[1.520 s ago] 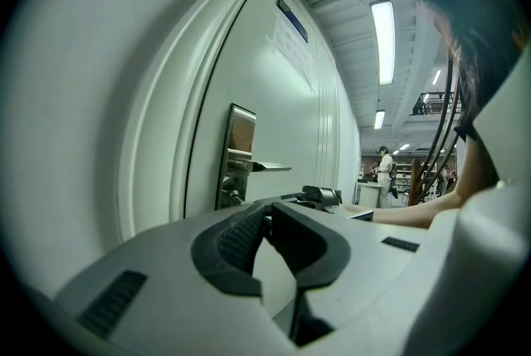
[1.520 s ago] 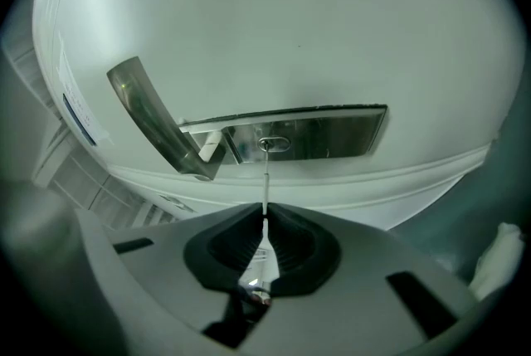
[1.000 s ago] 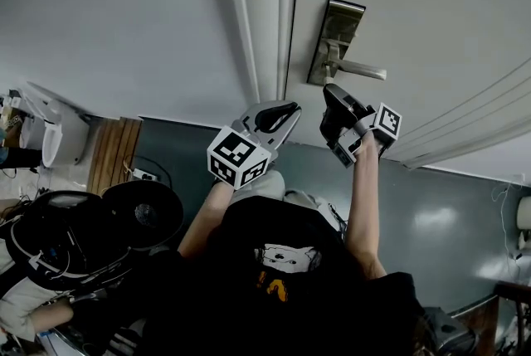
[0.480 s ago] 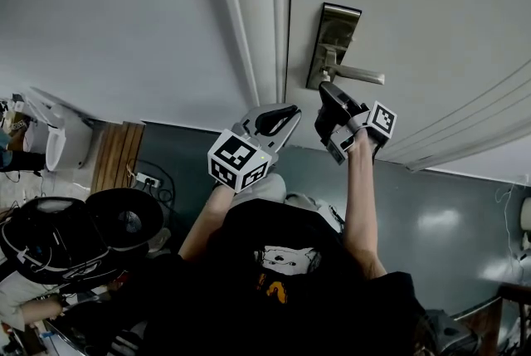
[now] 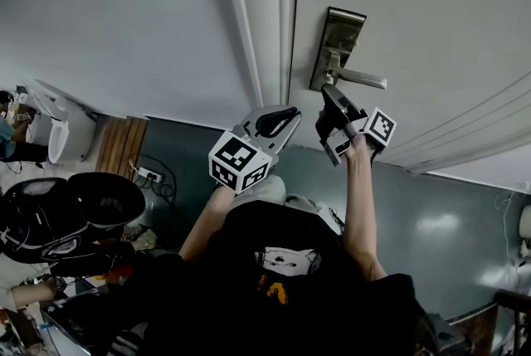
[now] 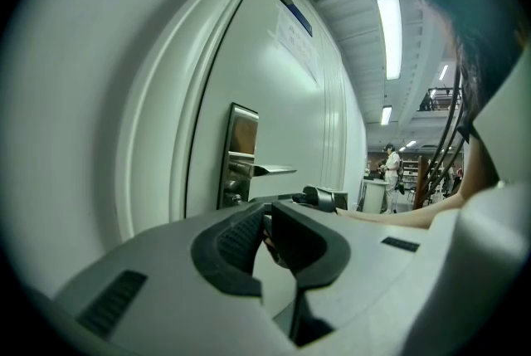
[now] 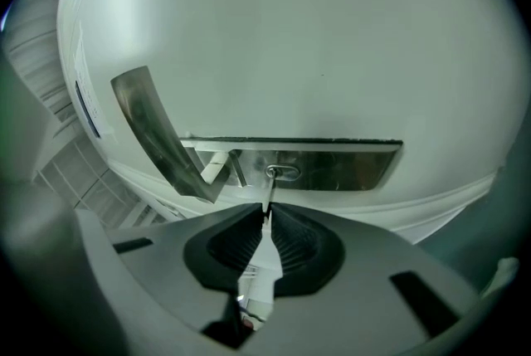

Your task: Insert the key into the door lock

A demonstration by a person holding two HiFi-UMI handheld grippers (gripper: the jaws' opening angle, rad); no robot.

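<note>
A metal lock plate (image 5: 336, 47) with a lever handle (image 5: 362, 78) is fixed to the white door (image 5: 431, 31). My right gripper (image 7: 266, 214) is shut on a key (image 7: 267, 195) with a white tag (image 7: 256, 284). The key's tip touches the oval keyhole (image 7: 283, 172) in the lock plate (image 7: 332, 166). In the head view the right gripper (image 5: 328, 95) sits right under the plate. My left gripper (image 5: 286, 113) hangs lower left, beside the door frame, shut with nothing seen between its pads (image 6: 292, 230). The lock plate (image 6: 239, 151) appears ahead of it.
A white door frame (image 5: 264, 14) runs left of the door, with a grey wall (image 5: 116, 22) beyond. On the dark floor lie a wooden board (image 5: 116, 155) and black gear (image 5: 75, 217) at the left. A person stands far down the hall (image 6: 389, 168).
My right gripper has stayed close under the lock plate, shifting only slightly. The black gear at the lower left has moved about. The left gripper has barely moved.
</note>
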